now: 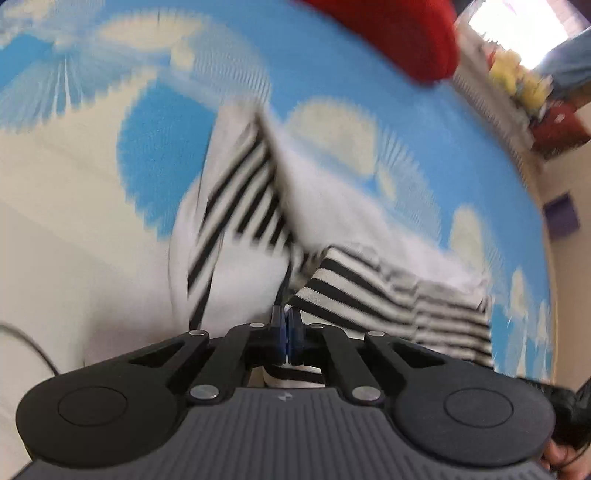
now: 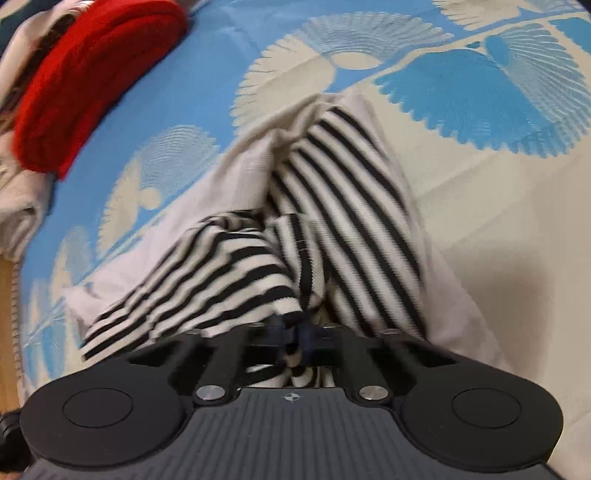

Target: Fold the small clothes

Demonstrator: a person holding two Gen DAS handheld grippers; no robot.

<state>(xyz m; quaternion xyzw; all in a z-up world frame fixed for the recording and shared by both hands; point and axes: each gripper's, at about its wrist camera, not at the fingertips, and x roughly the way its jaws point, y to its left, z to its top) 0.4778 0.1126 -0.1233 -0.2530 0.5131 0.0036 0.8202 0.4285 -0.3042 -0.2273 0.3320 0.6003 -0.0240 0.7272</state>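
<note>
One striped garment (image 1: 388, 295) in the left wrist view, black and white bands with plain white panels, lying rumpled on a blue and cream patterned bedspread (image 1: 424, 155), most of it blurred. One left gripper (image 1: 287, 325), jaws pinched nearly together on a striped edge at the near end of the cloth. Judged soft, light and limp, likely to sag and drape from any pinch point; no stiffness to push against, so best taken at hems or corners and drawn flat. One red knitted item (image 1: 399, 33) well apart at the far edge, plus a clutter of yellow and red things (image 1: 524, 85) beyond the bed, too blurred to name. Over to the right wrist view: same one striped garment (image 2: 332, 206), bunched in a ridge down the middle with white fabric spread on both sides, resting on the bedspread (image 2: 480, 92). One right gripper (image 2: 293, 332), jaws close together with striped cloth caught between them and more stripes showing behind the fingers. Knit looks thick enough to grip without slipping, though layers may come up together. One red knitted item (image 2: 85, 74) at upper left, apart from the striped piece, on pale folded cloth (image 2: 18, 206).
</note>
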